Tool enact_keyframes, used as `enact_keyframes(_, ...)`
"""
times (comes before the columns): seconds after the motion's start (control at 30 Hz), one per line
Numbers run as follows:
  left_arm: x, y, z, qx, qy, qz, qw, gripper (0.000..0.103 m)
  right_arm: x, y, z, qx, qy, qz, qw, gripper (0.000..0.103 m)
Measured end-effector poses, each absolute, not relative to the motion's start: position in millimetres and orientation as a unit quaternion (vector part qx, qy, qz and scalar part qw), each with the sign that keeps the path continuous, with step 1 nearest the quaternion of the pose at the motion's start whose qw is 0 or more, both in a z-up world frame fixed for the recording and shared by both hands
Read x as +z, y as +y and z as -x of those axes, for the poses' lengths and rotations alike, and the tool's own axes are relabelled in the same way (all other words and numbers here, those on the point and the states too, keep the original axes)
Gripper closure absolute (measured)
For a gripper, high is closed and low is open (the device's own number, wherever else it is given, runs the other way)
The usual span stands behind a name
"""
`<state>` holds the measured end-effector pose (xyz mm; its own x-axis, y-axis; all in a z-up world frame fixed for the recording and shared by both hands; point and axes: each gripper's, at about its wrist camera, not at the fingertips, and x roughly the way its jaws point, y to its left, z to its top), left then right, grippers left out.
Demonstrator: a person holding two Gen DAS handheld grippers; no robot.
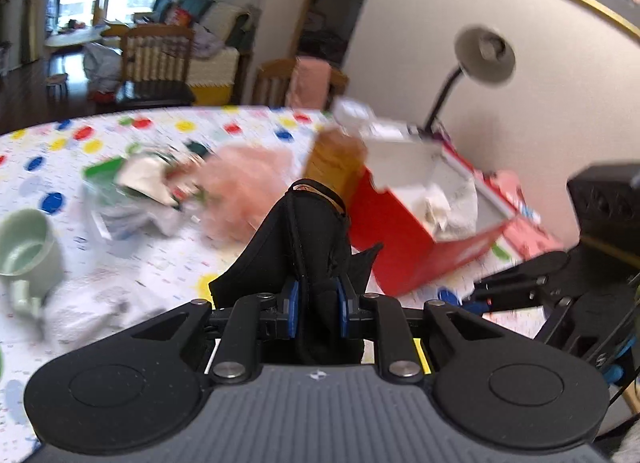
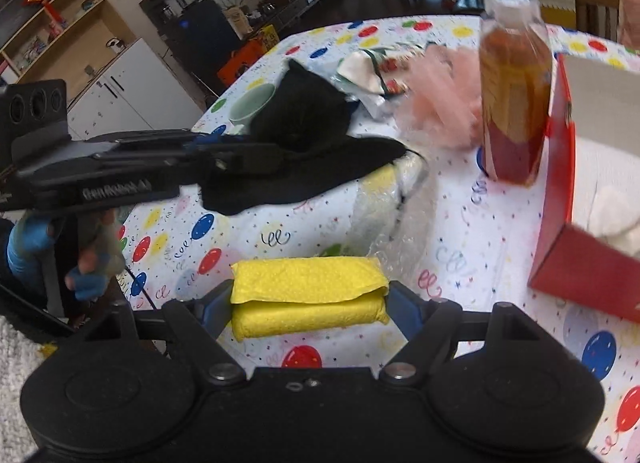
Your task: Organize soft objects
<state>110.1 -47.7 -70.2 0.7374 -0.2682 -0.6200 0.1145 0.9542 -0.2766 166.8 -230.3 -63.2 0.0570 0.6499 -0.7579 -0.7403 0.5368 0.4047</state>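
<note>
My left gripper (image 1: 316, 307) is shut on a black cloth (image 1: 308, 239), which stands up between its blue pads and hangs above the table. From the right wrist view the same black cloth (image 2: 304, 143) droops from the left gripper (image 2: 240, 159) at the left. A folded yellow sponge cloth (image 2: 308, 291) is clamped across my right gripper (image 2: 308, 303), both blue pads pressing its ends. A red box (image 1: 404, 231) with white soft things inside stands ahead on the right. The box's red wall (image 2: 560, 183) rises at the right edge.
On the balloon-print table (image 2: 280, 231) stand an amber bottle (image 2: 516, 87), a pale green mug (image 1: 28, 247), a pink fluffy item (image 1: 244, 187), crumpled wrappers (image 1: 144, 187) and clear bubble wrap (image 2: 396, 207). A desk lamp (image 1: 480, 59) is behind the box. A gloved hand (image 2: 84, 263) holds the left tool.
</note>
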Motion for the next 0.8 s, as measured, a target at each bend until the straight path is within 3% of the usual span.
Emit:
enact_keyframes(0.3, -126, -71, -135, -0.096, 0.420, 0.100, 0.897, 0.085, -67, -243, -167, 0.478, 0.490, 0.059, 0.727, 0.024)
enact_keyframes(0.8, -45, -80, -140, -0.137, 0.362, 0.110, 0.916, 0.085, -11, -307, -203, 0.446, 0.424, 0.039, 0.787, 0.024)
